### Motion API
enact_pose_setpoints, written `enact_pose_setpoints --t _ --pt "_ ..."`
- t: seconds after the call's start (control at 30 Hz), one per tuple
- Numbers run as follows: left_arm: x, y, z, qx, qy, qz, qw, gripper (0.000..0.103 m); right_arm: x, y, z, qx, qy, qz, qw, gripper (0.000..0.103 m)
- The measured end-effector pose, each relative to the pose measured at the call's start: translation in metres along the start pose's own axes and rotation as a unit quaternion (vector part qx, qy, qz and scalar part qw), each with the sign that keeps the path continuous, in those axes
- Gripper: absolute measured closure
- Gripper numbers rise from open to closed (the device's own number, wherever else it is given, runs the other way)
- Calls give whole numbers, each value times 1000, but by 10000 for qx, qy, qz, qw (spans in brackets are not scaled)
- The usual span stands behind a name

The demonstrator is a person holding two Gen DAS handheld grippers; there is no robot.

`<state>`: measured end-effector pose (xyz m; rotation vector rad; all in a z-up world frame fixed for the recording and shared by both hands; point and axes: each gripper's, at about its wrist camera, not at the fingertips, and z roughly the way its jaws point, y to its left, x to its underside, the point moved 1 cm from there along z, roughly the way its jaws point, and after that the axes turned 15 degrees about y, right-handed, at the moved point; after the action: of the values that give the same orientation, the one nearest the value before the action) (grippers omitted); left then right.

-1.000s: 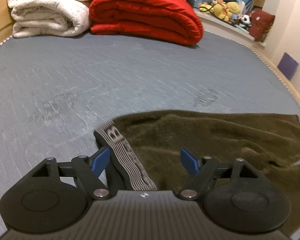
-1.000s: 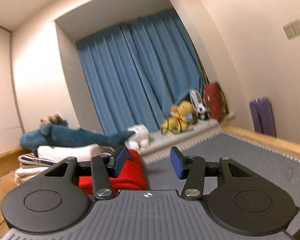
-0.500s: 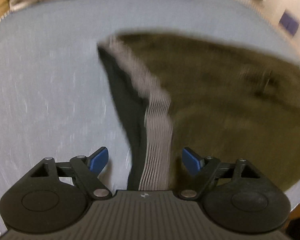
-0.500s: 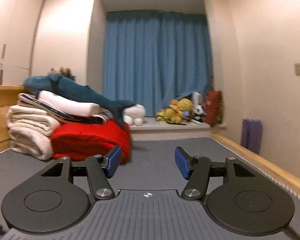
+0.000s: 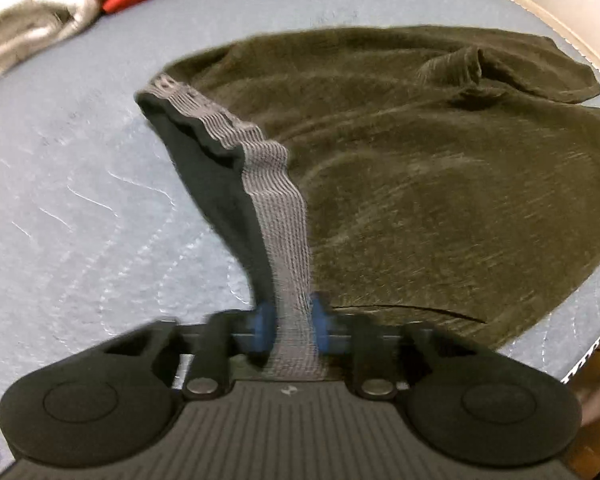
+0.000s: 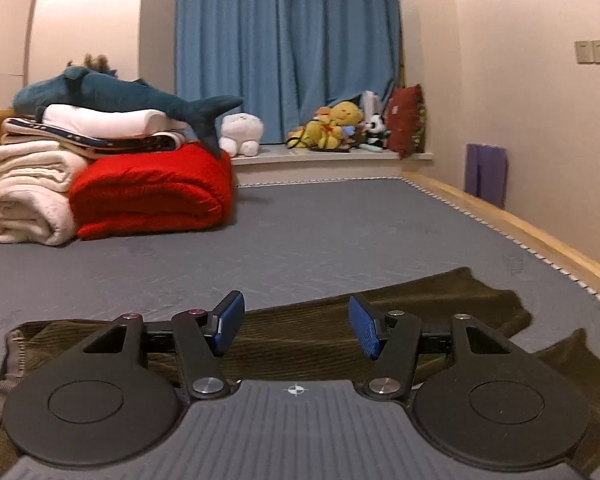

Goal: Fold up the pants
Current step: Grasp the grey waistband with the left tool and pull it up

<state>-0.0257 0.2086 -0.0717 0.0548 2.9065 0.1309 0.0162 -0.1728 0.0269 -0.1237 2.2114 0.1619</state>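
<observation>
Now left gripper (image 5: 290, 322) clamped on grey ribbed elastic waistband (image 5: 278, 216) of olive corduroy pants (image 5: 440, 168), right gripper (image 6: 296, 328) spread apart above them, grey quilted mattress (image 5: 80, 208) underneath

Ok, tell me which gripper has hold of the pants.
The left gripper: it is shut on the grey waistband of the pants. The right gripper is open.

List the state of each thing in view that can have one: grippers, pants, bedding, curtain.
Left gripper: shut on the waistband.
Right gripper: open, empty, above the pants.
Pants: unfolded, spread on the bed, waistband lifted at one end.
Red blanket: folded.
White blanket: folded.
Curtain: drawn shut.
</observation>
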Motion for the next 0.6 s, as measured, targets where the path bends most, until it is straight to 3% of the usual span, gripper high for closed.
enact_pose_setpoints --t 0.13,0.2,0.3,0.37,0.4,0.5,0.53,0.6 --pt "17 9 -27 -78 -258 33 9996 96 -3 13 0 -80 -12 -144 9999 43" --pt "28 17 -30 -153 -164 -4 9997 102 -7 18 3 -163 14 -154 9997 43" --pt "38 21 -23 -659 60 23 9978 103 -9 27 5 -275 56 -202 9994 42" --pt "36 26 -31 -592 -181 -150 9980 102 -9 33 6 -306 78 -276 9991 42" --pt "34 27 -37 -423 -358 -200 9983 100 -8 36 6 -314 87 -312 9990 42" --pt "18 14 -46 -44 -719 -161 9973 78 -6 43 10 -336 157 -416 9984 41" --pt "13 6 -46 -20 -767 -59 9970 68 -5 45 11 -351 195 -456 9982 40" --pt "3 -13 -44 -33 -885 235 9958 60 -1 50 14 -359 263 -548 9975 40"
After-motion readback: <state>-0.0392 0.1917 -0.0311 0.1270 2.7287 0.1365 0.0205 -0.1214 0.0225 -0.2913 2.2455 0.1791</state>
